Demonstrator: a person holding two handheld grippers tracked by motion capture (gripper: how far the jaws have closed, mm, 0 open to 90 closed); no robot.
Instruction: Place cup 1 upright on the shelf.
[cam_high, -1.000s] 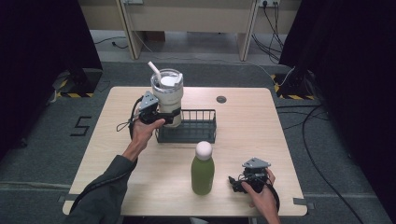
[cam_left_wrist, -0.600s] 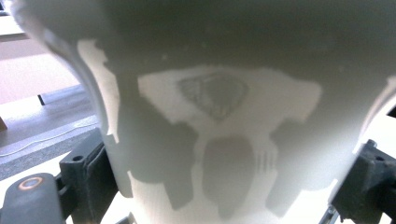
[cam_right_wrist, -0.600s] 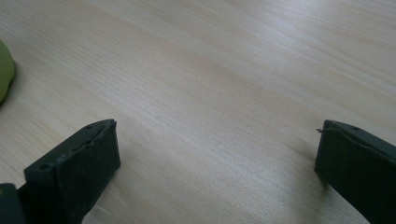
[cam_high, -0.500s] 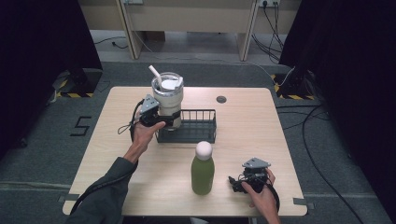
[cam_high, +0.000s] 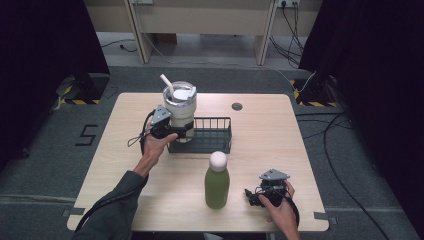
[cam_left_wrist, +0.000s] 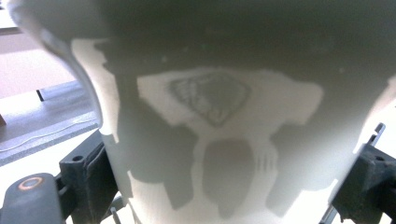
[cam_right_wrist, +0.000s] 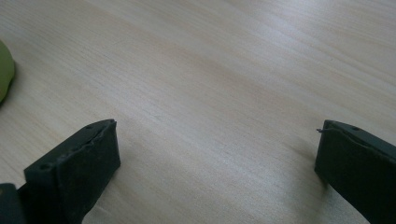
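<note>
The black wire basket (cam_high: 210, 136) on the pale wooden counter (cam_high: 310, 150) served as the landmark. The tall cream steel tumbler with clear lid and white straw (cam_high: 179, 107) stood at the basket's left end; whether its base rested inside the basket or was held above the floor could not be determined. The left tongs (cam_high: 172, 129) pinched the tumbler's lower body from the basket's left side, one jaw against each flank of the wall (cam_left_wrist: 224, 140) in the left gripper view. The right tongs (cam_high: 255, 196) rested on the counter, nearer the person than the basket and to its right, spread wide with nothing between the jaws. The green bottle with a rounded white cap (cam_high: 217, 181) stood upright just left of them.

Handling judgement: the tumbler was probably rigid, smooth and top-heavy, possibly slippery. The narrower lower body suited the grip; the lid and straw should be avoided.
</note>
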